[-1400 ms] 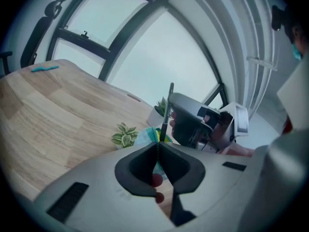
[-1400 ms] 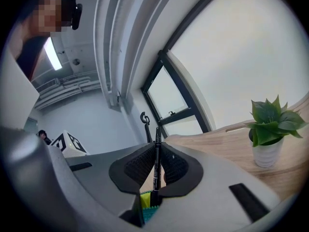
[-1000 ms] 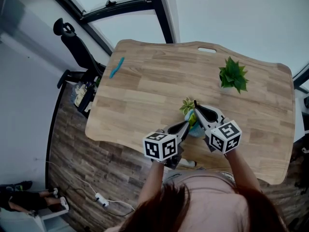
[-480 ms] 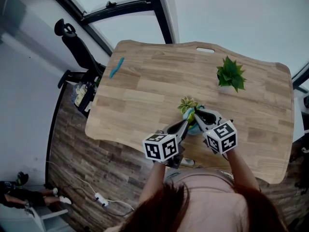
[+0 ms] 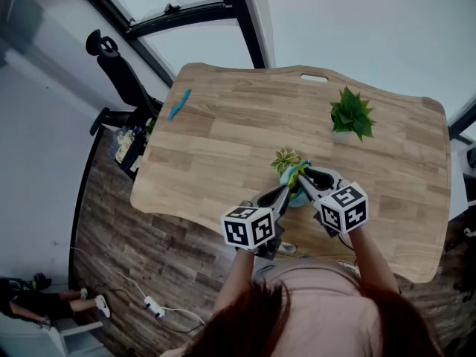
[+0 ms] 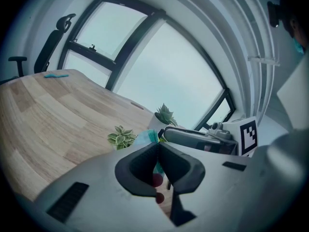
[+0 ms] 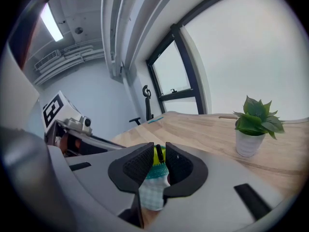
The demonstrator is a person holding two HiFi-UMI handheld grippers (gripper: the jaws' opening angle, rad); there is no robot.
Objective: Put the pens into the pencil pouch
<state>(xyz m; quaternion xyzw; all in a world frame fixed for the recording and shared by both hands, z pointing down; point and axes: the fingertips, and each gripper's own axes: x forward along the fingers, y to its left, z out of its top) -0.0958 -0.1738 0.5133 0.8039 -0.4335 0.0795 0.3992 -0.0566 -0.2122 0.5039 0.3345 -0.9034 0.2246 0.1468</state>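
Right gripper [image 7: 159,145] has its jaws a little apart, having just been opening, and a pen [image 7: 159,158] stands in the narrow gap between the pads. It sits closer to the pad on the left of that view, with a sliver of space on the other side, so the pads are not clamping it. The visible part of the pen stands upright in the right gripper view. Its dark end is uppermost, level with the jaw tips. The yellow-green barrel runs straight down from there and disappears behind the teal rim of the pencil pouch [image 7: 152,194], which hangs just under the jaws. How far the barrel goes inside cannot be seen.

Left gripper [image 6: 158,145] comes in from the other side with its jaws together on the pouch's teal edge, pinching the fabric at the very tips. In the head view the two grippers meet tip to tip over the near part of the wooden desk [image 5: 223,140], with the pouch between them.

Just beyond the pouch stands a small variegated plant [image 5: 286,160], and a larger green plant [image 5: 349,114] stands farther back to the right. A teal pen-shaped thing [image 5: 179,103] lies well apart at the desk's far left corner, its long axis slanting along that edge.
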